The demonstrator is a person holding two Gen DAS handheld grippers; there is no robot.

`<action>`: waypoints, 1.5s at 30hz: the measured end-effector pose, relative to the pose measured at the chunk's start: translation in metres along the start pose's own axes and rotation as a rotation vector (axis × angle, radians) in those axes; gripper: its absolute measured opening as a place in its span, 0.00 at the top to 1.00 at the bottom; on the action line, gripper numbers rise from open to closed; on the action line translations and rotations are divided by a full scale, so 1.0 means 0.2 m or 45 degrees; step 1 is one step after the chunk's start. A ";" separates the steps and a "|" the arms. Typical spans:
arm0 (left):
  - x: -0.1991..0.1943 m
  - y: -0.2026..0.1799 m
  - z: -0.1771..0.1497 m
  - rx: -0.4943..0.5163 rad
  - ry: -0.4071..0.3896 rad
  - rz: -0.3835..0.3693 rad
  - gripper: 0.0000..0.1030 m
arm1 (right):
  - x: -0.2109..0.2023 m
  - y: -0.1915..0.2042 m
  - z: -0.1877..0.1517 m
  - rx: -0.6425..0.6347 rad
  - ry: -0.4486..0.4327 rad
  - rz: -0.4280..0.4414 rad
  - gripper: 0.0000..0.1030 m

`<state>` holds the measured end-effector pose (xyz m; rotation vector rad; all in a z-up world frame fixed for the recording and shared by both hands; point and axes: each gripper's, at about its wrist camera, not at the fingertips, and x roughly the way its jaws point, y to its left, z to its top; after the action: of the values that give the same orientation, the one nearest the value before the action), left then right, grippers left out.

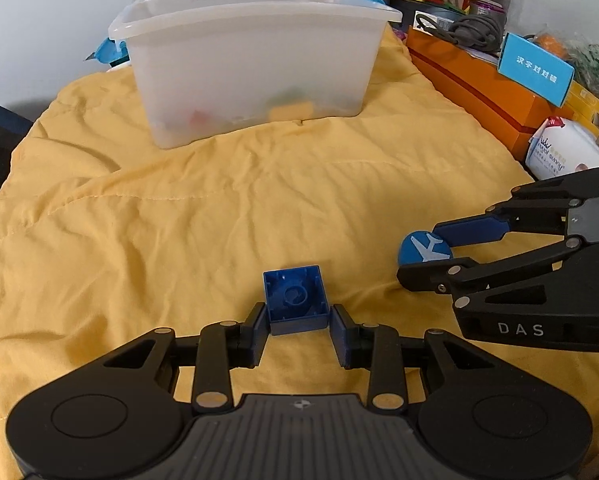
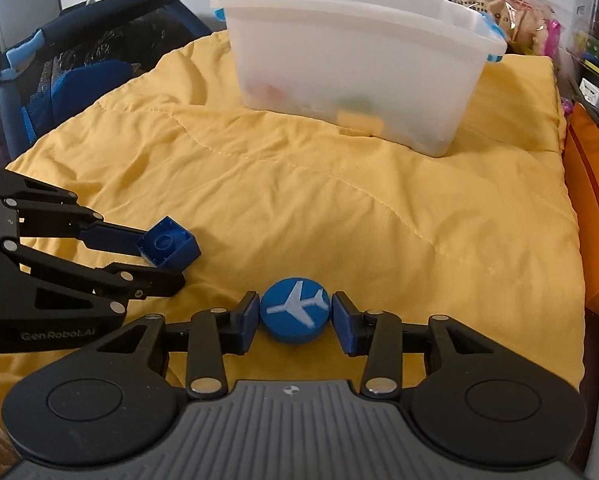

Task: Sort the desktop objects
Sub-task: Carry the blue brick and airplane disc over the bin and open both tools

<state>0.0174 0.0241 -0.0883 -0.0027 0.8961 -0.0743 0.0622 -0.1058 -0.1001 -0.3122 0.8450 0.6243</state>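
A rumpled yellow quilt fills my left wrist view, with a translucent white bin at its far end; through its frosted wall I can only make out blurred red, green and yellow shapes on the bottom. An orange box and clutter line the right edge, and open quilt lies between me and the bin. My left gripper has the blue hollow block between its fingers, pads at both sides, though I cannot tell if they press. From the right wrist view, the same quilt runs up to the bin, its contents equally hazy, with a dark mesh bag past the left edge. My right gripper straddles the blue airplane disc, jaws apart with a slim gap beside the right pad.
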 end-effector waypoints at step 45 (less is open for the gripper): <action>0.09 0.27 1.23 0.059 -0.286 0.186 0.66 | 0.08 -0.48 1.11 0.066 -0.264 -0.149 0.59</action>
<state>0.2240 0.0700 0.0484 0.0962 0.6680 0.0410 0.2634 -0.0652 0.0298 -0.2432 0.6385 0.5148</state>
